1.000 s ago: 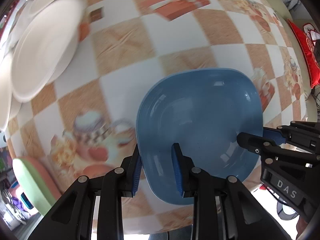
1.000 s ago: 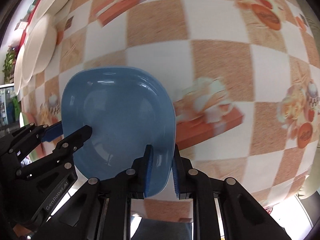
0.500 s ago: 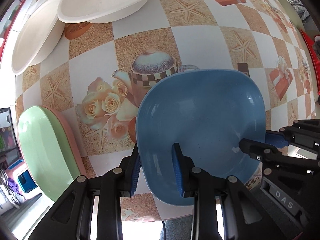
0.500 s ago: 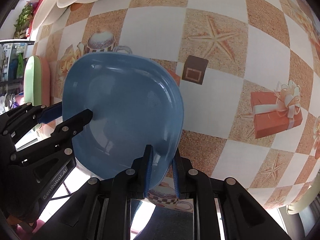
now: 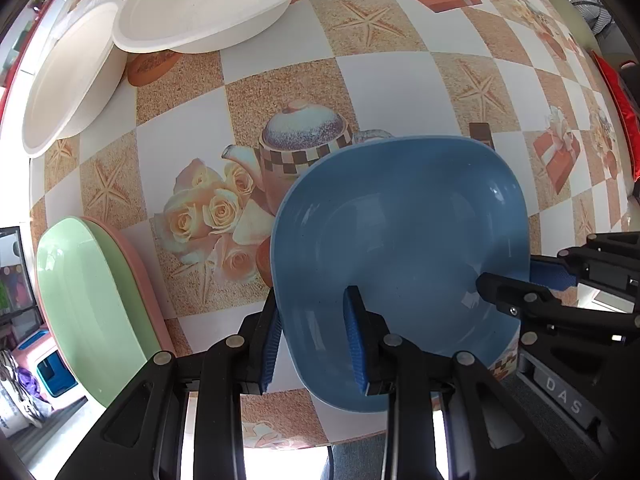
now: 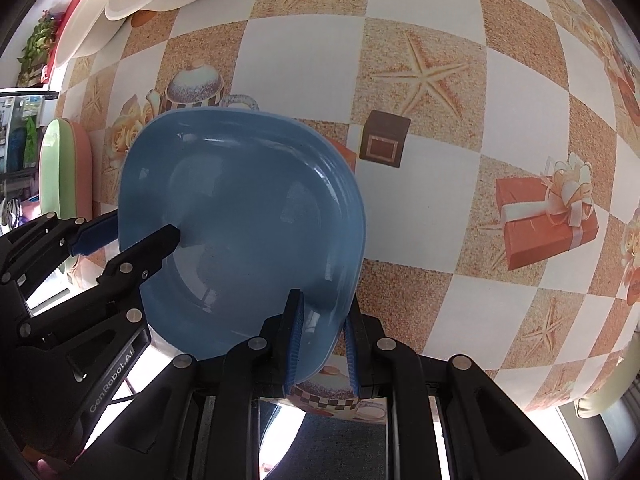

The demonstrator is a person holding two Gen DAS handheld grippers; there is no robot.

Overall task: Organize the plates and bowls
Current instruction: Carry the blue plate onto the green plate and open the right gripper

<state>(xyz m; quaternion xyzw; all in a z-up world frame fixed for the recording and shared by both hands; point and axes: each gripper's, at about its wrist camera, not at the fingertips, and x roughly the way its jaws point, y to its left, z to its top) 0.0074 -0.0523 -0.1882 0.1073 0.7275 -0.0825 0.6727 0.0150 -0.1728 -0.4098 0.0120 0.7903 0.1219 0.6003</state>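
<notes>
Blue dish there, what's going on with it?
A person holds the blue dish with both tools: the left tool and the right tool are each clamped on its rim, above the patterned tablecloth. A green plate sits stacked on a pink one at the left; white bowls lie farther back.

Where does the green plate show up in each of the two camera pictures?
Left wrist view: the green plate is at the lower left edge, lying on a pink plate.
Right wrist view: it is small at the far left edge.
Shared landmark: the blue plate both grippers hold.
</notes>
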